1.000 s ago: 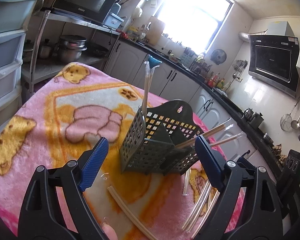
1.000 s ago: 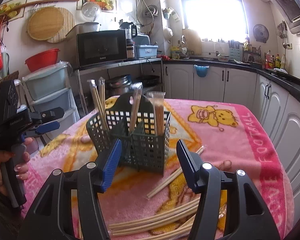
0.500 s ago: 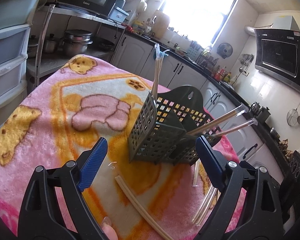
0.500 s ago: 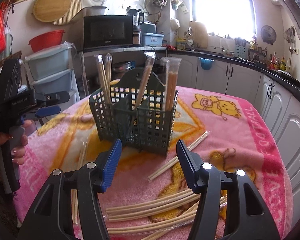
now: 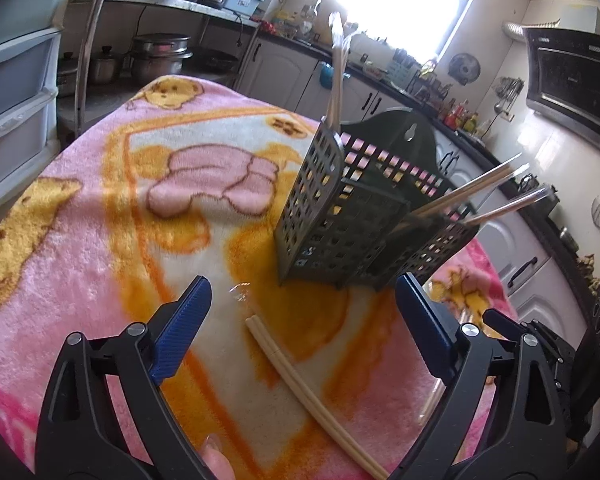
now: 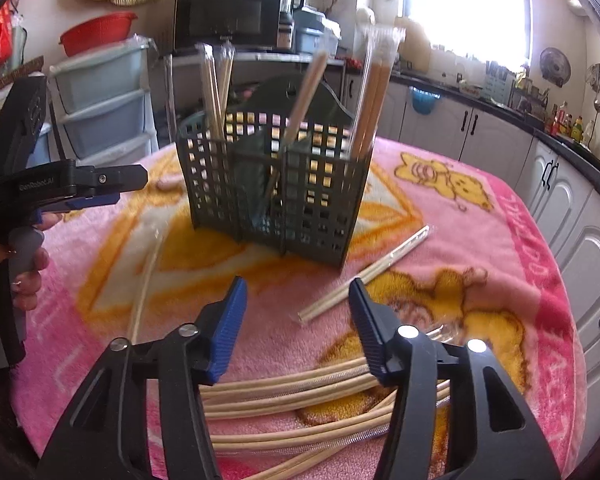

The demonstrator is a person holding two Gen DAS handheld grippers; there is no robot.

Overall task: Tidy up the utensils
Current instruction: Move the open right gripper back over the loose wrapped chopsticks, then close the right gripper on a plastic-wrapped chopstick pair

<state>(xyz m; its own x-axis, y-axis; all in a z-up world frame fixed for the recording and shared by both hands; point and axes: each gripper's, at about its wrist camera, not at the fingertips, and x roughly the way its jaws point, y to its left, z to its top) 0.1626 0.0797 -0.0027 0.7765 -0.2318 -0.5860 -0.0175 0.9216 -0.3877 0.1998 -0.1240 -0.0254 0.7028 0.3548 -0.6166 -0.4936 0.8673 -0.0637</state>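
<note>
Green caddy — wrapped chopsticks standing inside.

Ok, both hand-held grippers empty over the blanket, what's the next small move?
Probably lower the left hand-held gripper onto the wrapped chopstick pair lying between its opening jaws; nothing is gripped yet, and the holder stands just beyond.

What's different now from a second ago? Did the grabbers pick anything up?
Both came down closer to the blanket. The left tool is opening over a chopstick pair; the right tool is closing above loose chopsticks. Nothing got picked up. The basket and its chopsticks stayed put.
</note>
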